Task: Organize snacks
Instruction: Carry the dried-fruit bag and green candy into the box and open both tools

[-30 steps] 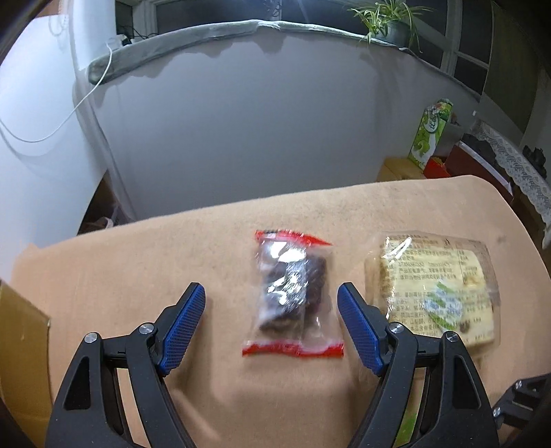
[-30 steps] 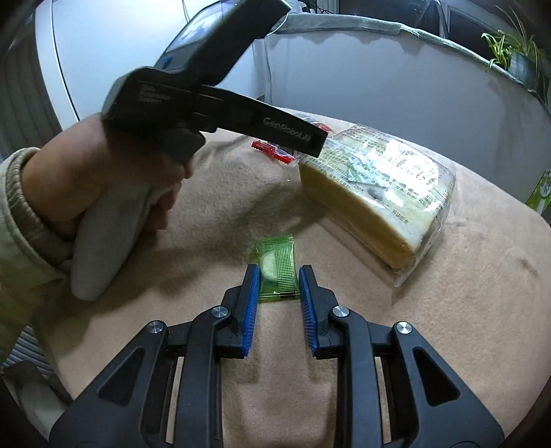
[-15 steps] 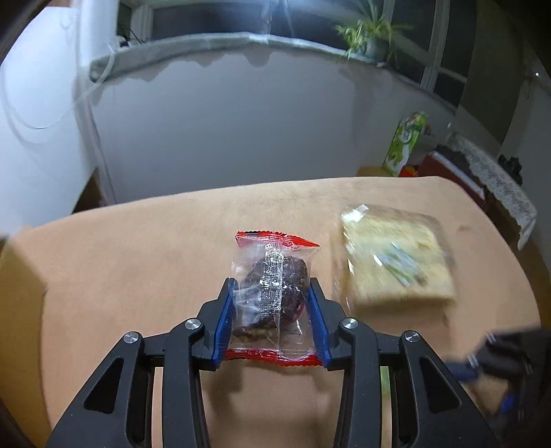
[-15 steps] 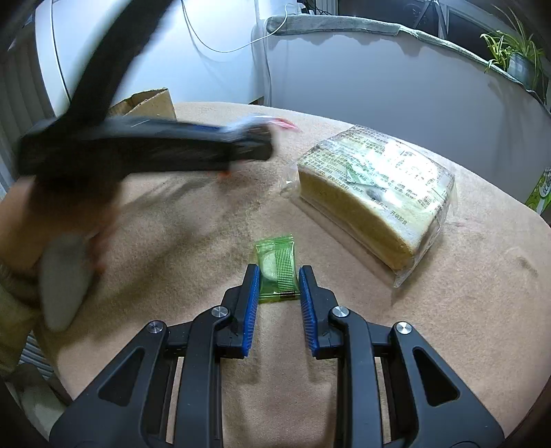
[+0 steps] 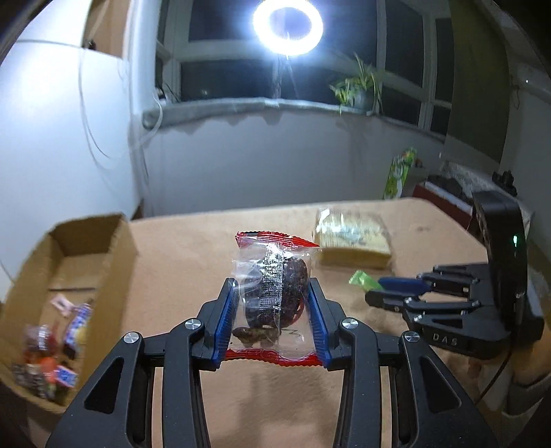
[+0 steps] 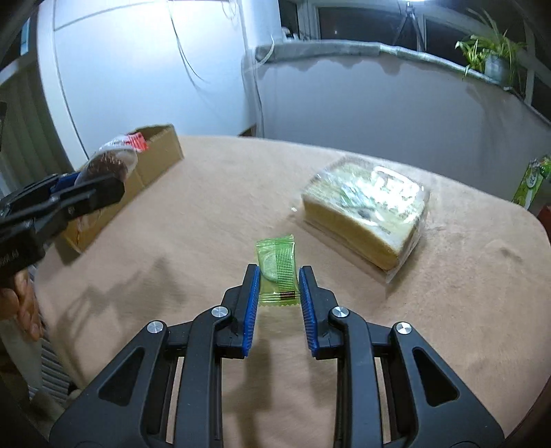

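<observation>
My left gripper (image 5: 273, 293) is shut on a clear red-edged packet of dark snack (image 5: 275, 289) and holds it raised above the table; it also shows in the right wrist view (image 6: 113, 162) beside the cardboard box (image 6: 162, 155). The box (image 5: 86, 262) holds several small snacks at the left. My right gripper (image 6: 277, 275) is shut on a small green packet (image 6: 277, 272), held just above the cloth. A wrapped sponge cake (image 6: 368, 210) lies to the right; it also shows in the left wrist view (image 5: 351, 241).
The table (image 6: 213, 213) has a tan cloth and a rounded right edge. A white wall and a grey ledge with a potted plant (image 6: 492, 58) stand behind. A green carton (image 5: 399, 175) stands beyond the table. A ring light (image 5: 287, 26) glares above.
My left gripper closed on the red-edged packet, lifted it and swung left toward the box. My right gripper has lifted the green packet slightly off the cloth.
</observation>
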Tool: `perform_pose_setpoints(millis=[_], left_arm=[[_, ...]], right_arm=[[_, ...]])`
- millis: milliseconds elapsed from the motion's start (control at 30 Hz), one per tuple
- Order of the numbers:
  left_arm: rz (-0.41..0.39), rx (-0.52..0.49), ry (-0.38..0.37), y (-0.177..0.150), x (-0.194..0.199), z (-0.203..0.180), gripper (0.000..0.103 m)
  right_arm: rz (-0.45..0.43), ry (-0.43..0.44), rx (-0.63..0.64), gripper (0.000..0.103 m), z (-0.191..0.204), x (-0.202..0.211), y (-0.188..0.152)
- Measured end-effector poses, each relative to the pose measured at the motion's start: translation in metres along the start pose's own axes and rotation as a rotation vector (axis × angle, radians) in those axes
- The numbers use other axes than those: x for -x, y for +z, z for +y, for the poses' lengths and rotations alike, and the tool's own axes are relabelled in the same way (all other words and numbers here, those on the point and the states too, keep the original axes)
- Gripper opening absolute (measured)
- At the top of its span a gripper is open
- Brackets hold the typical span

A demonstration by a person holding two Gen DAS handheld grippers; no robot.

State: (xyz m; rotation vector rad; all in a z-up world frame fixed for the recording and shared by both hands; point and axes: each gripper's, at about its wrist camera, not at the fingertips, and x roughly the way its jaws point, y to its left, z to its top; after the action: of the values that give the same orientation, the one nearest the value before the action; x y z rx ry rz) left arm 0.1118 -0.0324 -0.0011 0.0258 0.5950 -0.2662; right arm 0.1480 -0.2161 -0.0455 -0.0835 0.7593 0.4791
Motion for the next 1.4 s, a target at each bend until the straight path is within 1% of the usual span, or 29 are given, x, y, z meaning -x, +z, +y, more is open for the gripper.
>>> perform_pose_setpoints(millis=[167, 333, 533, 700, 967, 1200, 1300, 1400], left_arm=[[-0.076, 0.001, 0.024, 0.006, 0.037, 0.014, 0.038], [-0.129, 0.009, 0.051, 0.004, 0.061, 0.026, 0.038], [-0.169, 0.048, 0.067, -0.002, 0.079, 0.048, 0.038], [-0.186, 0.074, 0.083, -0.008, 0.091, 0.066, 0.038], [-0.192, 0.140, 0.121, -0.024, 0.102, 0.102, 0.038], [-0.170, 0.202, 0.171, -0.041, 0.104, 0.139, 0.038], [-0.155, 0.225, 0.195, -0.048, 0.099, 0.155, 0.038], [-0.137, 0.245, 0.220, -0.054, 0.091, 0.173, 0.038]], right_arm=[[-0.081, -0.010, 0.013, 0.024, 0.024, 0.031, 0.014], [-0.146, -0.015, 0.048, 0.024, 0.052, 0.054, 0.031], [-0.175, -0.019, 0.096, 0.024, 0.084, 0.061, 0.044], [-0.175, -0.002, 0.136, 0.024, 0.109, 0.056, 0.051], [-0.154, 0.042, 0.213, 0.024, 0.157, 0.033, 0.065], [-0.123, 0.106, 0.279, 0.024, 0.203, 0.002, 0.076], [-0.109, 0.139, 0.313, 0.024, 0.226, -0.016, 0.081], [-0.101, 0.162, 0.331, 0.024, 0.240, -0.032, 0.089]])
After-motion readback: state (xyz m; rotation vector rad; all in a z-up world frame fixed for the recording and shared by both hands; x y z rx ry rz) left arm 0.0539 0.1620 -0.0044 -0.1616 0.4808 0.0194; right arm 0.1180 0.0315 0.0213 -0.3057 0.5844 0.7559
